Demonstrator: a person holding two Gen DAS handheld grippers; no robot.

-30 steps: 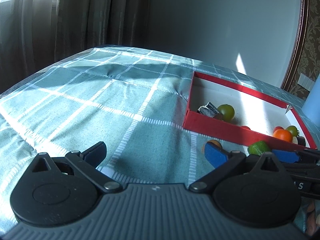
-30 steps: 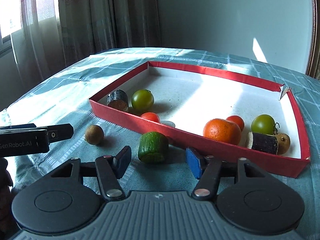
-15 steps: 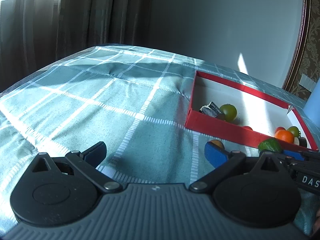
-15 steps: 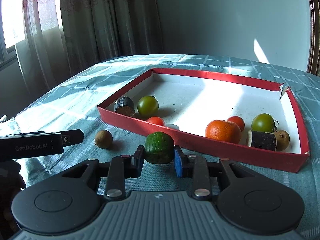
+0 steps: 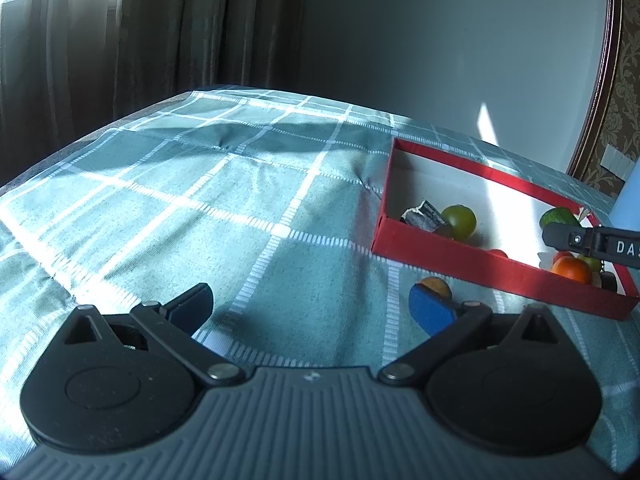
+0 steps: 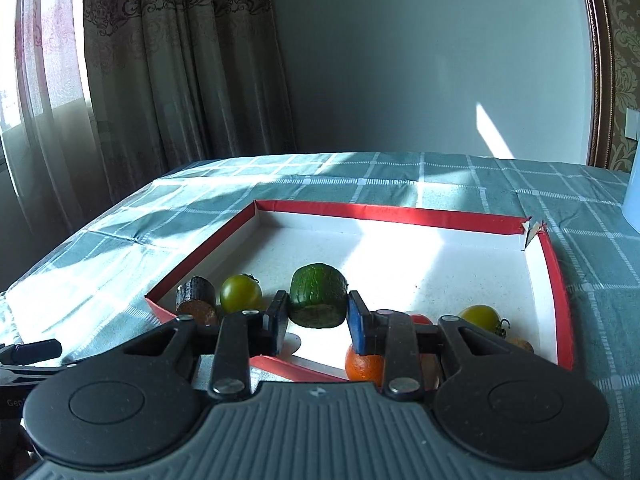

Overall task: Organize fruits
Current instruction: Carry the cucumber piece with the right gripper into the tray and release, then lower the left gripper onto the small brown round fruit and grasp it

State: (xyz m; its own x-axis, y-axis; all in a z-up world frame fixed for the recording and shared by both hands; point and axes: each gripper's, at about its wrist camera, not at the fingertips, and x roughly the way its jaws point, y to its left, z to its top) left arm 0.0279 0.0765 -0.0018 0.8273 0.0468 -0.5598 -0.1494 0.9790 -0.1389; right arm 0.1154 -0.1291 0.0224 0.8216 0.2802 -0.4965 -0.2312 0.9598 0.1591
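My right gripper (image 6: 318, 308) is shut on a green cucumber chunk (image 6: 318, 295) and holds it in the air over the near side of the red-rimmed white box (image 6: 400, 214). In the box lie a dark cane piece (image 6: 196, 298), a green tomato (image 6: 240, 293), an orange (image 6: 364, 364) and another green tomato (image 6: 480, 316). My left gripper (image 5: 310, 306) is open and empty above the cloth. A small brown longan (image 5: 434, 286) lies on the cloth just beyond its right finger, outside the box (image 5: 440, 246). The right gripper with the chunk (image 5: 558, 216) shows at the right edge.
A teal checked cloth (image 5: 180, 208) covers the table. Curtains (image 6: 160, 80) hang beyond the left edge and a plain wall stands behind. A pale blue object (image 6: 632, 196) stands at the far right.
My right gripper closed on the cucumber chunk, lifted it off the cloth and carried it forward over the box. My left gripper stayed open and almost still.
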